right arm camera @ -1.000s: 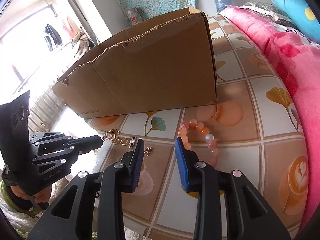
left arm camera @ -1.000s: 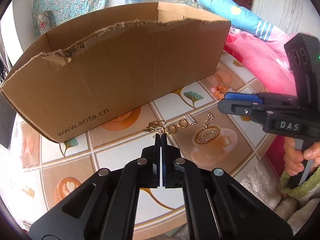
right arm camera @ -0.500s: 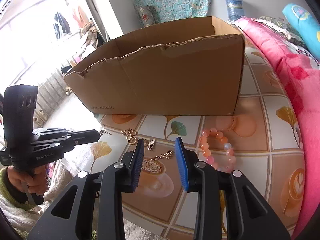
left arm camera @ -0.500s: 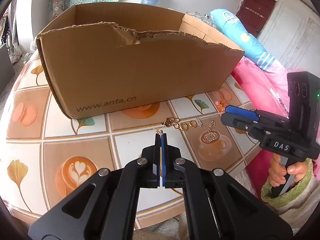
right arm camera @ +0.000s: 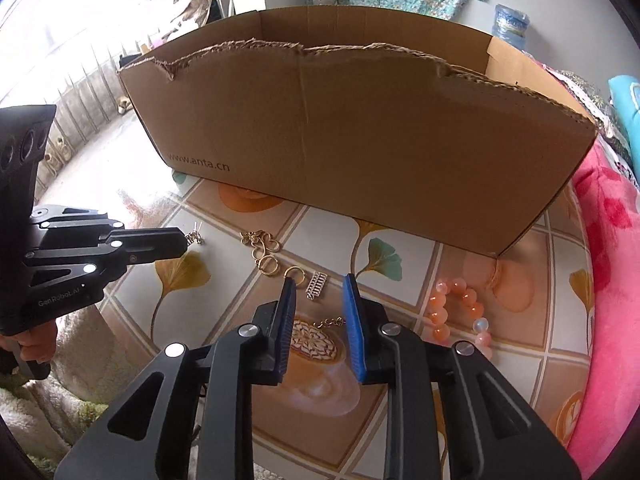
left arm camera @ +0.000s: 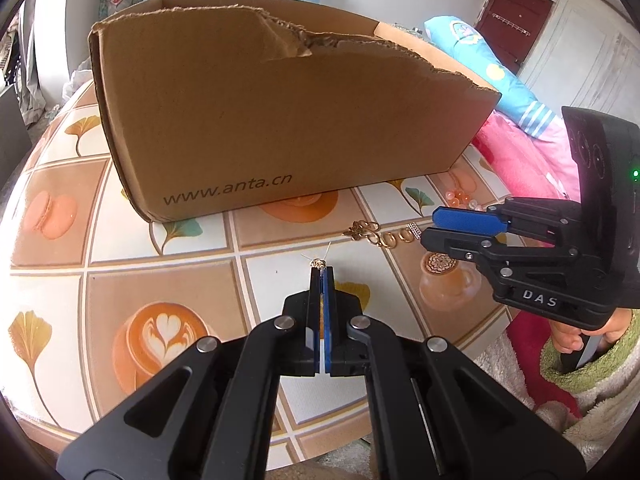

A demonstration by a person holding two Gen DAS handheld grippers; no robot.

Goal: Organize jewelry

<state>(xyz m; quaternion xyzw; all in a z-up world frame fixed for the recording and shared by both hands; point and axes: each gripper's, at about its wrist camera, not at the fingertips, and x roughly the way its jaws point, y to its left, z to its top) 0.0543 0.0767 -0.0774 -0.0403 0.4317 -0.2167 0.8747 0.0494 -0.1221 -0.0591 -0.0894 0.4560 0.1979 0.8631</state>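
I've got my left gripper (left arm camera: 320, 276) pinched tight on a small gold earring (left arm camera: 317, 263), its hook poking out just past the tips, so I judge the step in hand is carrying this piece off the table (left arm camera: 168, 280) toward the cardboard box (left arm camera: 280, 120). Next I'd say it needs a lift high enough to clear that torn front wall, then a release inside (the box interior is hidden from the left wrist view, so I can't say what's already in there). My right gripper (right arm camera: 320, 284) hangs with its blue pads parted, holding nothing, the little silver bar charm (right arm camera: 317, 286) lying between and just past its tips. Beyond that, the gold rings and clasps (right arm camera: 266, 254) are scattered near the box front; the peach bead bracelet (right arm camera: 456, 312) sits off to the right.
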